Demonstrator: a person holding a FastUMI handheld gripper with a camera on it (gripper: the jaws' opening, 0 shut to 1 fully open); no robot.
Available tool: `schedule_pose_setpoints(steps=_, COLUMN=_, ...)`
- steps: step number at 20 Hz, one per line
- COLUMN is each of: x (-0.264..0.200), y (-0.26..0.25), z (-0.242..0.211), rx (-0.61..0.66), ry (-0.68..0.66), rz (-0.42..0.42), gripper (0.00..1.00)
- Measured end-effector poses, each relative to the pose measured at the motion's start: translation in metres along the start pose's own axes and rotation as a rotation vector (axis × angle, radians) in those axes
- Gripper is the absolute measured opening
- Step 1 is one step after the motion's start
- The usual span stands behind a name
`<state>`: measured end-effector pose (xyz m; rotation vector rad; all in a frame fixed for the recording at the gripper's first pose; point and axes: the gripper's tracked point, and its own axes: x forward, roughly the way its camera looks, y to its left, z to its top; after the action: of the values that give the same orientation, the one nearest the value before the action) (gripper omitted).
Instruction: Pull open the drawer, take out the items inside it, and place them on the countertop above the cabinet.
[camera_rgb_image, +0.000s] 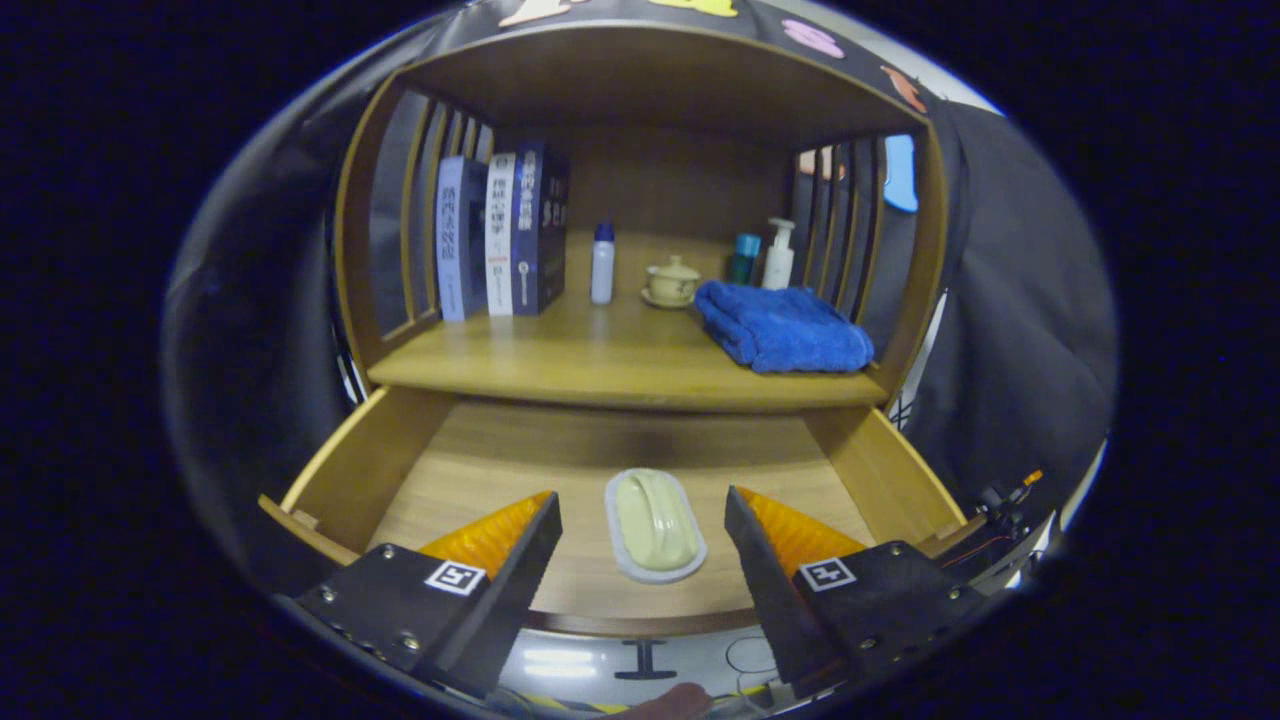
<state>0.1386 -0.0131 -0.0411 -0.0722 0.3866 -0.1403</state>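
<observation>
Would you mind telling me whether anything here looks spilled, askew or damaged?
Nothing stands out. The soap dish lies flat in the open drawer, between the open claw's fingers. On the countertop, the books stand upright and the blue towel is folded.

Pale green soap (655, 518) on white dish (628, 560), blue towel (785, 328), light wooden drawer (480, 460)

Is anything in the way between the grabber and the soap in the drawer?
No. The soap dish lies in the open drawer, in the gap between the open gripper fingers, with nothing over or around it.
</observation>
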Motion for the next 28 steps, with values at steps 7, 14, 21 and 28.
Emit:
schedule_pose_setpoints(steps=7, x=0.041, y=0.005, z=-0.028, rx=-0.007, ry=0.144, rz=0.022, gripper=0.89)
schedule_pose_setpoints(steps=14, x=0.059, y=-0.013, z=-0.034, rx=0.044, ry=0.129, rz=-0.074, gripper=0.29)
schedule_pose_setpoints(steps=21, x=0.057, y=-0.011, z=-0.022, rx=0.033, ry=0.039, rz=-0.085, gripper=0.04)
schedule_pose_setpoints(steps=28, x=0.035, y=-0.008, z=-0.004, rx=0.034, ry=-0.047, rz=-0.079, gripper=0.04)
